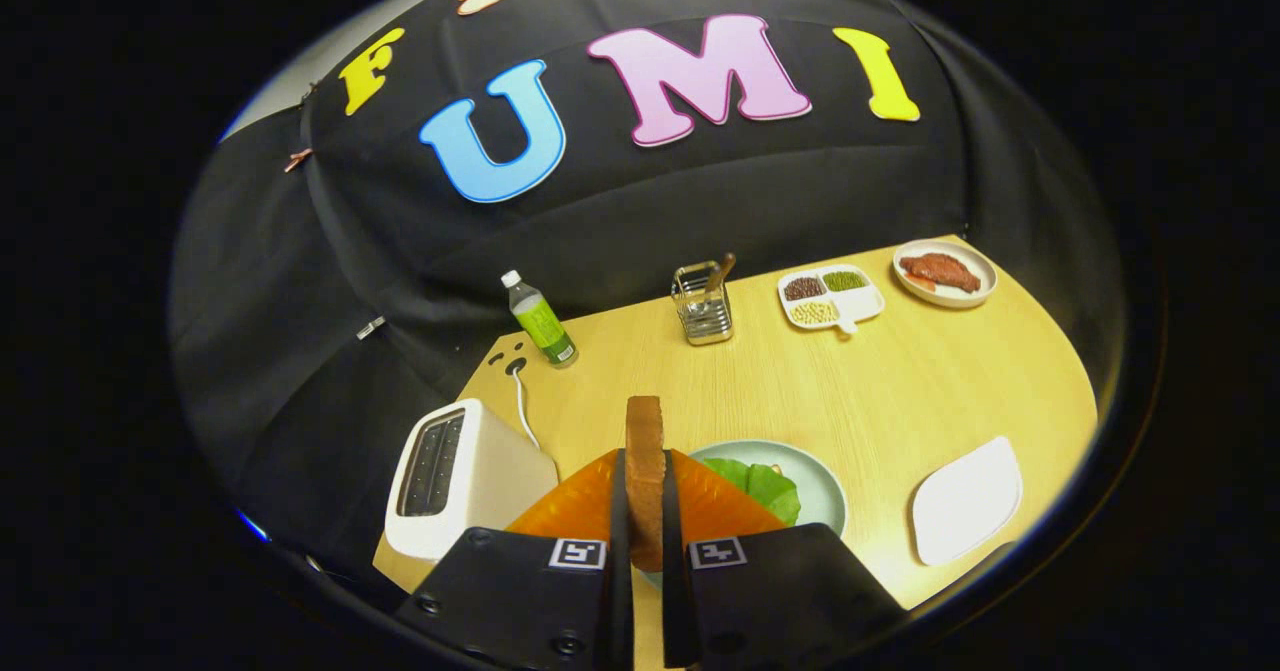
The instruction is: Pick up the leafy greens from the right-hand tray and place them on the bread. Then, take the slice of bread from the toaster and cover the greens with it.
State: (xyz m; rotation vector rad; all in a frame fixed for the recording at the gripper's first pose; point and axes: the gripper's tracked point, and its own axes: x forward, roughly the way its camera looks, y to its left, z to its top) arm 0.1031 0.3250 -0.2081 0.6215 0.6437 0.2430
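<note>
My gripper is shut on a slice of bread, which stands upright on edge between the two fingers. Just beyond the fingers lies a pale green plate with the leafy greens on it; whatever lies under the greens is hidden. The white toaster stands to the left of the fingers with its slots showing dark. To the right of the plate lies a white tray with nothing on it.
At the back of the wooden table stand a green-labelled bottle, a wire utensil holder, a divided dish of beans and a plate of meat. The toaster's white cable runs to a socket.
</note>
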